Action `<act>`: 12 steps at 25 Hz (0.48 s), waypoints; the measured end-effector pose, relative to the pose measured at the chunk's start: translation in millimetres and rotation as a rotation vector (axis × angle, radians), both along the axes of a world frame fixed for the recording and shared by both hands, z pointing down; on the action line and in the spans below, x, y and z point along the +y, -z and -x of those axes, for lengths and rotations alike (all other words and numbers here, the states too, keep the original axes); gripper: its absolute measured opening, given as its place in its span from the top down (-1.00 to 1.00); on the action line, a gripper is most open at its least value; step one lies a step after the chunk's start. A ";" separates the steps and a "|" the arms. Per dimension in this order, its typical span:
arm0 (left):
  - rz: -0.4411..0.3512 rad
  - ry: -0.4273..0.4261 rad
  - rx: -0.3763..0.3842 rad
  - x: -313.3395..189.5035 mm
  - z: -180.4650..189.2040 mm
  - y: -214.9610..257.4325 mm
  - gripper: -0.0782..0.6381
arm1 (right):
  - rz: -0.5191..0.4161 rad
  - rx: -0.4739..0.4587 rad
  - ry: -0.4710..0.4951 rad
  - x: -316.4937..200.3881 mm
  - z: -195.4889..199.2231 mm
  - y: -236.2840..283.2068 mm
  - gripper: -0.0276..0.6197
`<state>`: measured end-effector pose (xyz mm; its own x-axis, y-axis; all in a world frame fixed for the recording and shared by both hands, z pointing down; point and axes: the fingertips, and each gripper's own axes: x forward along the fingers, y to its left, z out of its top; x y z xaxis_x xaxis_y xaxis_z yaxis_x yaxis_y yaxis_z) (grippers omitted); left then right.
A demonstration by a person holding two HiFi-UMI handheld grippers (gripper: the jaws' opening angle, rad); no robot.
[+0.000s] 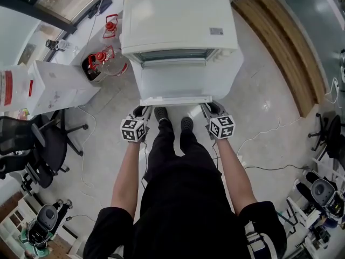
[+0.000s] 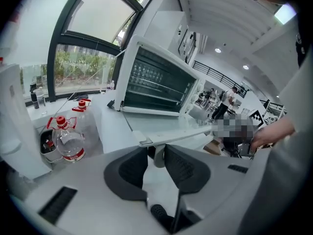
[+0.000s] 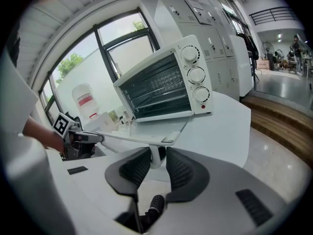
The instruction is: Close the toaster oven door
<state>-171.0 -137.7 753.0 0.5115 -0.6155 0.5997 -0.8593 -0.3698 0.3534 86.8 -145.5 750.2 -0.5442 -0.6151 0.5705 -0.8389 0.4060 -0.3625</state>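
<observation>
The left gripper [image 2: 155, 156] and right gripper [image 3: 157, 161] each pinch an end post of the handle [image 1: 175, 99], its bar running crosswise between them. The door [image 1: 175, 82] lies flat just beyond, hinged at the toaster oven [image 1: 178, 26] farther ahead.

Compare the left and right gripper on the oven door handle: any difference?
The left gripper clamps the handle at its left-end post; the right gripper clamps the right-end post. The left gripper is on the side of the red-capped bottles; the right gripper is on the control knobs side. Shared: both are shut on the handle, with the door open and roughly level.
</observation>
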 end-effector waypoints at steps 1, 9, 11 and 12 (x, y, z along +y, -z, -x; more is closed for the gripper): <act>0.002 0.001 0.004 0.6 0.5 1.6 0.45 | 0.001 -0.001 -0.007 0.3 0.1 1.7 0.56; 0.015 -0.027 0.045 -0.1 3.5 18.2 0.46 | -0.003 0.013 -0.044 -1.6 1.8 19.4 0.57; 0.014 -0.033 0.057 -1.1 4.2 22.7 0.46 | -0.009 0.027 -0.051 -2.8 2.2 24.6 0.57; 0.013 -0.036 0.064 -1.8 4.7 25.1 0.46 | -0.013 0.030 -0.057 -3.5 2.5 27.3 0.58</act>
